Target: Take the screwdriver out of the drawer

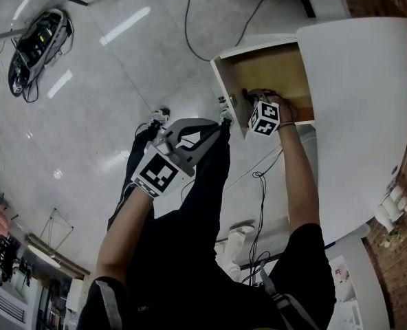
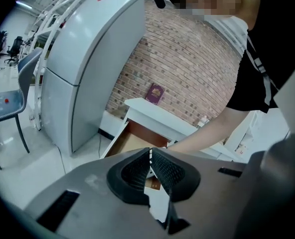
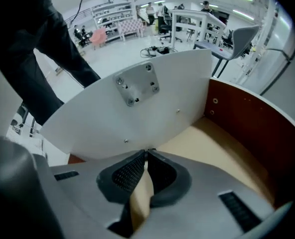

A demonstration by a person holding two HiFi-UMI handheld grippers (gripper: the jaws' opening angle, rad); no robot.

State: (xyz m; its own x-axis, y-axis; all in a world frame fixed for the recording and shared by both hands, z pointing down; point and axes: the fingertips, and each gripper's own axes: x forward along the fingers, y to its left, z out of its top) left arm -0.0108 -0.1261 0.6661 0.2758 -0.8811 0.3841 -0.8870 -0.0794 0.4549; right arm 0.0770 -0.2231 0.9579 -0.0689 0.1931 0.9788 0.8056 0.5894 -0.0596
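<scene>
Screwdriver: not identifiable in any view. The head view shows a small dark shape against the drawer front, right at the right gripper's tips. It is too small to say what it is. The right gripper view shows only bare tan drawer floor ahead of the jaws.

Drawer [image 1: 276, 67]: pulled open from under the white desk top [image 1: 358, 102]. Its floor is tan, its side wall [image 3: 252, 118] is reddish-brown, and the inner face of its front panel [image 3: 147, 118] is white. A small metal plate [image 3: 136, 85] with screws is fixed to that panel.

Right gripper [image 3: 146, 154]: reaches into the drawer from above and points steeply down, close to the front panel. The jaw tips meet, nothing sits between the pads, and nothing is gripped. In the head view its marker cube [image 1: 264, 117] sits over the drawer's near edge.

Left gripper [image 2: 149, 156]: held outside the drawer, in front of the person's legs and well apart from the right one. The jaws are closed tip to tip, with no object held. Its view looks toward the open drawer and the person's forearm reaching into it.

Surroundings: brick wall [image 2: 187, 63] behind the desk, a purple book [image 2: 155, 93] on the desk top, a grey refrigerator [image 2: 87, 68] to the left of the desk, a chair [image 2: 8, 101] further left, and cables [image 1: 190, 19] on the glossy floor.
</scene>
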